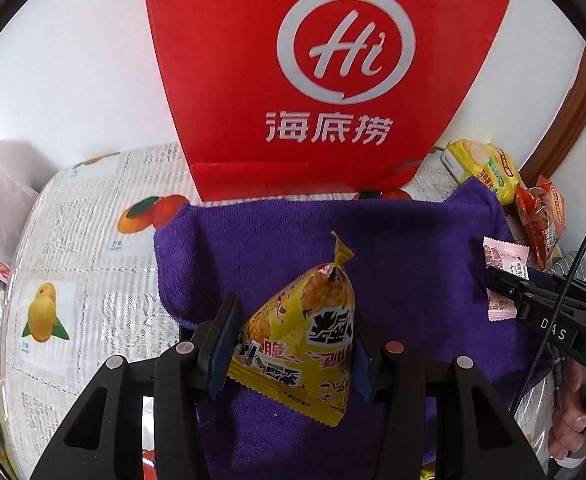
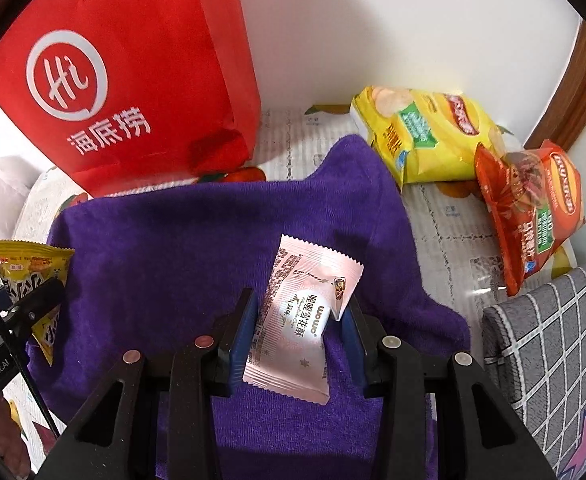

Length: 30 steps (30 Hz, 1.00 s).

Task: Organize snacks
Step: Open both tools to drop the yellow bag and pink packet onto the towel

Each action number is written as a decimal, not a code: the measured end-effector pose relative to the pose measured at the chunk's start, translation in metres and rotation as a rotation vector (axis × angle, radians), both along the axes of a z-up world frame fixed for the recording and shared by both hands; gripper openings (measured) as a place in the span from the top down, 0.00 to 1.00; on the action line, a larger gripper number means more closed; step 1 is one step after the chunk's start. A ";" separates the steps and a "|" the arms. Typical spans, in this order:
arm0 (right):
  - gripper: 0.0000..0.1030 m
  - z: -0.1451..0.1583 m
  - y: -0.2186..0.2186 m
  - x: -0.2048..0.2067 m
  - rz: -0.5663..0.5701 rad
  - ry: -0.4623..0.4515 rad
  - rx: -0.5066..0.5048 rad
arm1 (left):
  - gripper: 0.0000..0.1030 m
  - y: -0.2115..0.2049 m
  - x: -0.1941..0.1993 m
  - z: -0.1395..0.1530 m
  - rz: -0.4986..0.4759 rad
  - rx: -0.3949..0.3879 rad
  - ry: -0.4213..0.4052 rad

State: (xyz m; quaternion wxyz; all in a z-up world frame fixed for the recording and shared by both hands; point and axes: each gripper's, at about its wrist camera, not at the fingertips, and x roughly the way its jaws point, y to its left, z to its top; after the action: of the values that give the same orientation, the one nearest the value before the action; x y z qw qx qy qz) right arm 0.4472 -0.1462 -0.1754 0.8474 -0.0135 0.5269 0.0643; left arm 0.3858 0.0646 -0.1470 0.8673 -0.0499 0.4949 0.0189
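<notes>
Over purple towel (image 1: 413, 240), left fingers (image 1: 229, 344) grasp yellow packet (image 1: 305, 344), right fingers (image 2: 245, 332) pink packet (image 2: 297, 320)

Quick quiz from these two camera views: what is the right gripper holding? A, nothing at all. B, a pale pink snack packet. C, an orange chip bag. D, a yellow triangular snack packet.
B: in the right wrist view the right gripper has its jaws closed on the pale pink snack packet above the purple towel, while the yellow triangular packet sits in the left gripper.
</notes>
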 end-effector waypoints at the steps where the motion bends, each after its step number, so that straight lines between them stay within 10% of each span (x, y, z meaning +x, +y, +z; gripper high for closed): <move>1: 0.60 -0.003 0.001 0.001 0.001 0.012 0.000 | 0.54 0.000 0.000 -0.001 0.002 -0.001 0.006; 14: 0.37 0.010 0.006 -0.006 0.010 -0.020 -0.021 | 0.54 0.001 0.000 -0.004 0.005 -0.059 0.017; 30: 0.37 0.037 0.017 -0.024 0.015 -0.178 -0.077 | 0.40 0.006 -0.003 0.009 0.014 -0.165 0.002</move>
State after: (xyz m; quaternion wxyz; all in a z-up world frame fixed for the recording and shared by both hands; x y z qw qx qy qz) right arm 0.4232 -0.1293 -0.1383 0.8893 -0.0555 0.4513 0.0489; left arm 0.3831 0.0706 -0.1377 0.8598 -0.1245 0.4950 -0.0155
